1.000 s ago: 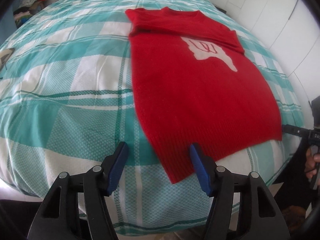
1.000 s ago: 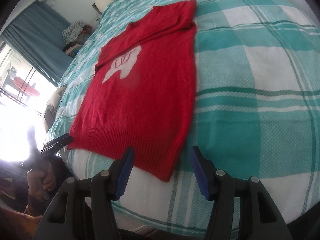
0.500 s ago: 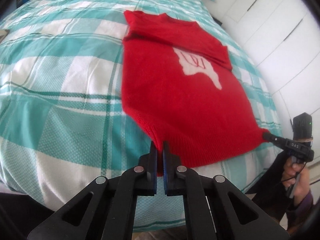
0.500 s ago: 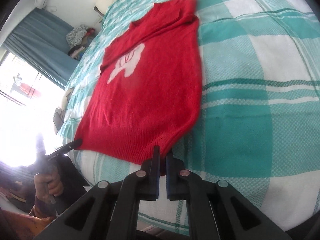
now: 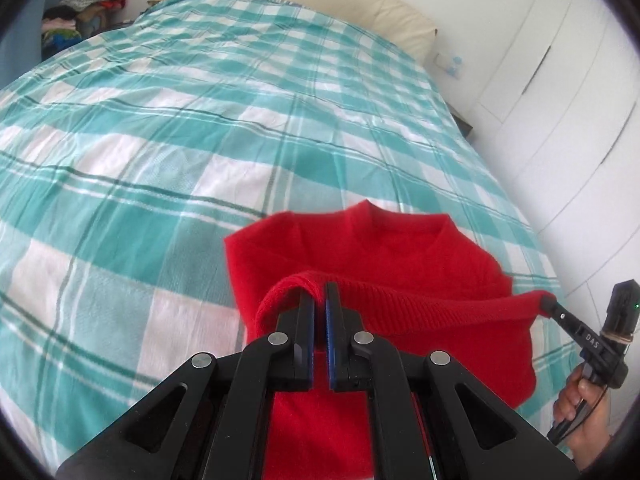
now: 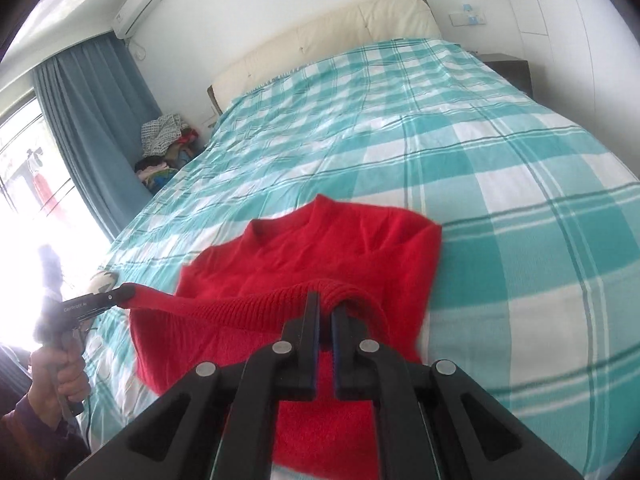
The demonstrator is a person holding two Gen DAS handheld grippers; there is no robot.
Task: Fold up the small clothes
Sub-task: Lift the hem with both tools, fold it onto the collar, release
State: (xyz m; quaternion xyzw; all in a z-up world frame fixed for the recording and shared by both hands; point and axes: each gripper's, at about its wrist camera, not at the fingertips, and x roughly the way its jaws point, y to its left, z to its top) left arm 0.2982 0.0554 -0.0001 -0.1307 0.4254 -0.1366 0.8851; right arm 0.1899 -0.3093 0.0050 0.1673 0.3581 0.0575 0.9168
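A red knit sweater [image 5: 360, 248] lies on the bed, collar end away from me; it also shows in the right wrist view [image 6: 320, 252]. My left gripper [image 5: 321, 290] is shut on the left corner of its ribbed hem. My right gripper [image 6: 325, 300] is shut on the right corner of the hem and also shows in the left wrist view [image 5: 548, 305]. The hem [image 5: 420, 300] is lifted and stretched between the two grippers, above the sweater's chest. The white print on the chest is hidden under the raised part.
The bed has a teal and white checked cover [image 5: 180, 120] and a cream headboard [image 6: 320, 36]. White wardrobe doors [image 5: 560, 80] stand to the right. A pile of clothes [image 6: 164, 140] and a blue curtain [image 6: 92, 120] are at the far left.
Both grippers closed on the hem corners, then lifted the hem and carried it forward over the sweater toward the collar. The chest print is now covered.
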